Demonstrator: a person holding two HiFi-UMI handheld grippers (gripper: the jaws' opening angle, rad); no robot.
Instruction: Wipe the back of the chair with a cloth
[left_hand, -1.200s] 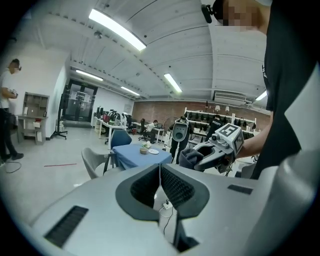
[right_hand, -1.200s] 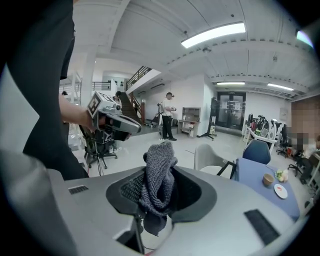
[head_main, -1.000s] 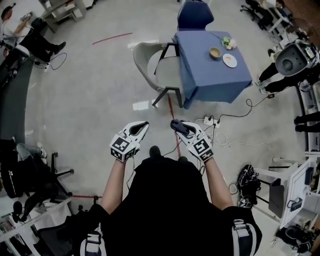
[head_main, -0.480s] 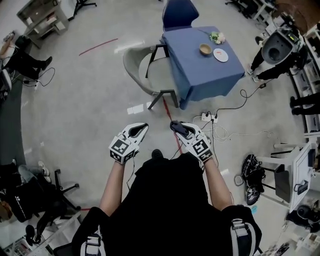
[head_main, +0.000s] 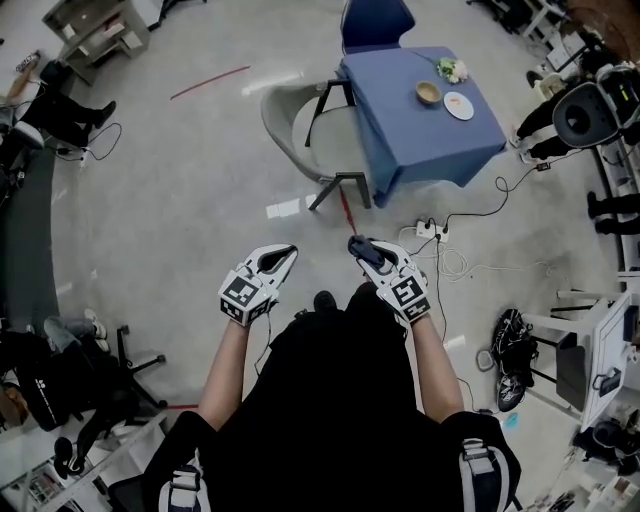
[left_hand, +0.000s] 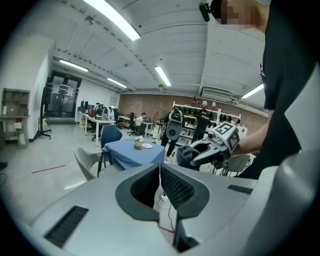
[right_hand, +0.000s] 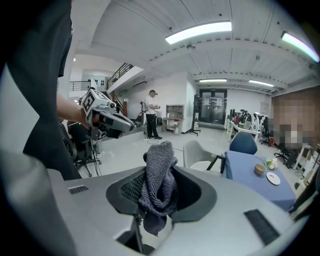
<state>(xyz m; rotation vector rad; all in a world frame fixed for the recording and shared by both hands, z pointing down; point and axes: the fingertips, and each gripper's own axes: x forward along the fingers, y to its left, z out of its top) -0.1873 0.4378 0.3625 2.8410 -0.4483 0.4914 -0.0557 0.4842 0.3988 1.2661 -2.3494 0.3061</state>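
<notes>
The fingers (right_hand: 129, 190) of the right gripper (right_hand: 158, 200) are clenched on a dark grey knitted cloth (right_hand: 159, 180), which bunches up above them and hangs a little below. The fingers (left_hand: 177, 188) of the left gripper (left_hand: 160, 186) are pressed together with nothing between them. The 2 grippers are held side by side in front of the person's body, above the floor (head_main: 200, 200). Well ahead of them, apart from the cloth, stands the pale grey chair (head_main: 285, 120), its seat turned toward a table (head_main: 400, 150) draped in blue. On the table sit 1 bowl (head_main: 429, 93) and 1 plate (head_main: 459, 105).
</notes>
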